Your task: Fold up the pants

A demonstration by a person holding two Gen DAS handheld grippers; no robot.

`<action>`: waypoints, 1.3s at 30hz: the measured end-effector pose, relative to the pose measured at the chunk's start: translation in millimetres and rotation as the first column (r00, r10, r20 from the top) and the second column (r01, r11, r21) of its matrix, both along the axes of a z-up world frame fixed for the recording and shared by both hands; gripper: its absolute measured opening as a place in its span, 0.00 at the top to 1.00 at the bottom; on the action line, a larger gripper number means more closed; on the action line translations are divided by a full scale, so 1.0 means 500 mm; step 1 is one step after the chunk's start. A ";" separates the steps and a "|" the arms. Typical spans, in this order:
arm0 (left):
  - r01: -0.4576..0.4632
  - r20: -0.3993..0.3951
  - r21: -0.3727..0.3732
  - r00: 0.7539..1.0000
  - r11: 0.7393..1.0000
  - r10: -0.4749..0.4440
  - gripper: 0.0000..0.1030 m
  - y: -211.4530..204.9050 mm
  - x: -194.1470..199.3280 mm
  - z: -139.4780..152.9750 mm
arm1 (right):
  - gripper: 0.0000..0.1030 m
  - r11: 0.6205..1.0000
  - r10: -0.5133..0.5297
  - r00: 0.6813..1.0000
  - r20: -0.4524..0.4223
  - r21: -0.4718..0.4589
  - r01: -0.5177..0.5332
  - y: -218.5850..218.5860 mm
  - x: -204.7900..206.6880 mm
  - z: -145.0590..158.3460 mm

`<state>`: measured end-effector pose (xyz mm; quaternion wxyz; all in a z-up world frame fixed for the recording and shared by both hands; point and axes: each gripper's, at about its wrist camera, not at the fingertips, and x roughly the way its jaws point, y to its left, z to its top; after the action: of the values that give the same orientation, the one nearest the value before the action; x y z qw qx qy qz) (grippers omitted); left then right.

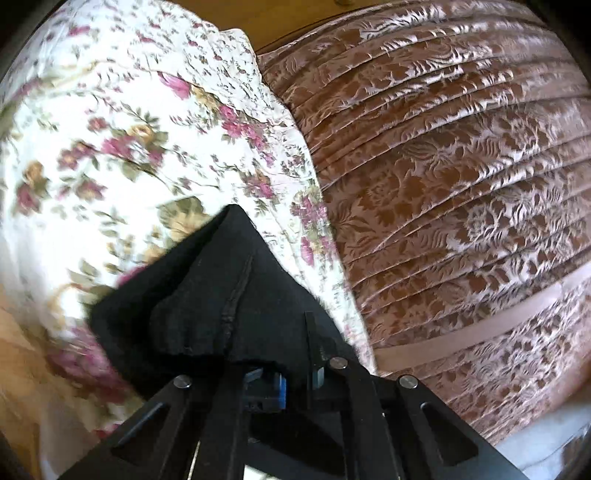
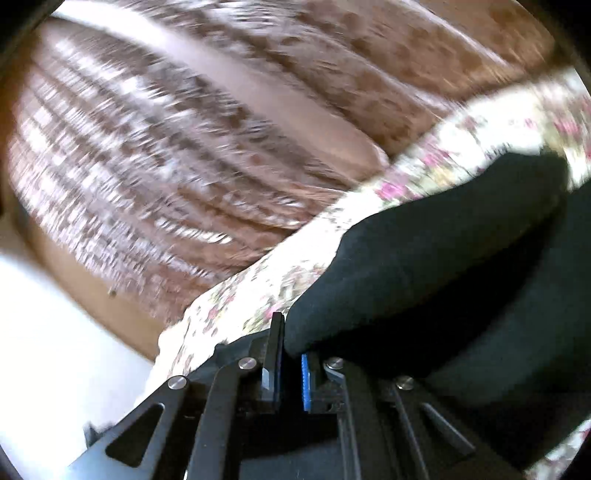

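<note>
The black pants (image 1: 207,302) hang in a peaked fold over my left gripper (image 1: 291,354), which is shut on the cloth; a seam runs down the middle and the fabric hides the fingertips. In the right wrist view the black pants (image 2: 443,277) stretch away to the right from my right gripper (image 2: 291,350), which is shut on an edge of the cloth between its blue pads. Both grippers hold the pants above the floral bedspread (image 1: 110,129). The right wrist view is motion-blurred.
A brown and pink brocade cover (image 1: 461,166) with ridged pleats lies to the right of the floral bedspread and fills the left of the right wrist view (image 2: 147,147). Wooden floor (image 1: 236,14) shows at the top. A white surface (image 2: 55,350) is at lower left.
</note>
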<state>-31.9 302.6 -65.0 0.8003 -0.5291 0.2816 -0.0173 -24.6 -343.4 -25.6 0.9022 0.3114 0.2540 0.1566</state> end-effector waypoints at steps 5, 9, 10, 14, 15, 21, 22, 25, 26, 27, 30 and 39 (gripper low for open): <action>0.033 -0.166 0.076 0.986 0.997 -0.020 0.94 0.002 -0.019 -0.095 | 0.93 0.987 0.023 0.994 -0.104 -0.153 -0.039 0.019 -0.036 -0.071; 0.019 -0.138 0.049 0.990 0.999 -0.012 0.94 0.005 -0.020 -0.106 | 0.93 0.983 0.003 0.981 -0.192 -0.181 -0.038 0.019 -0.045 -0.152; 0.028 -0.142 0.075 0.990 0.997 -0.017 0.94 0.001 -0.019 -0.101 | 0.93 0.983 0.003 0.980 -0.199 -0.181 -0.039 0.019 -0.045 -0.161; 0.037 -0.157 0.112 0.987 0.993 -0.019 0.91 0.000 -0.024 -0.097 | 0.93 0.979 0.010 0.982 -0.187 -0.199 -0.048 0.017 -0.048 -0.150; 0.031 -0.158 0.109 0.987 0.994 -0.014 0.91 -0.001 -0.028 -0.096 | 0.93 0.980 0.014 0.981 -0.191 -0.193 -0.052 0.014 -0.047 -0.151; -0.106 -0.126 0.334 0.980 0.937 0.156 0.79 -0.024 -0.080 -0.034 | 0.79 0.996 0.025 0.976 -0.217 -0.073 -0.041 -0.010 -0.050 -0.166; -0.131 -0.107 0.359 0.978 0.924 0.180 0.78 -0.028 -0.089 -0.023 | 0.77 0.997 0.025 0.976 -0.217 -0.063 -0.039 -0.008 -0.046 -0.161; -0.178 -0.039 0.409 0.976 0.895 0.212 0.78 -0.042 -0.103 0.009 | 0.75 0.997 -0.011 0.980 -0.201 -0.072 -0.003 -0.021 -0.043 -0.146; -0.191 -0.007 0.437 0.977 0.879 0.215 0.78 -0.053 -0.107 0.023 | 0.71 0.998 -0.024 0.981 -0.191 -0.064 0.012 -0.032 -0.044 -0.143; -0.192 0.008 0.451 0.977 0.872 0.211 0.77 -0.057 -0.110 0.030 | 0.68 0.998 -0.043 0.982 -0.184 -0.048 0.035 -0.048 -0.043 -0.141; -0.185 0.065 0.516 0.982 0.836 0.177 0.76 -0.093 -0.110 0.055 | 0.68 0.994 -0.113 0.978 -0.178 -0.015 0.112 -0.101 -0.042 -0.143; -0.319 0.148 0.534 0.947 0.782 0.285 0.56 -0.120 -0.137 0.092 | 0.68 0.931 -0.282 0.934 -0.221 0.172 0.322 -0.284 -0.004 -0.175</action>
<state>-100.2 242.7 -19.0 0.9187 -0.3132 0.1624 0.1775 -26.6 -485.2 -113.2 0.8497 0.4518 0.2716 0.0100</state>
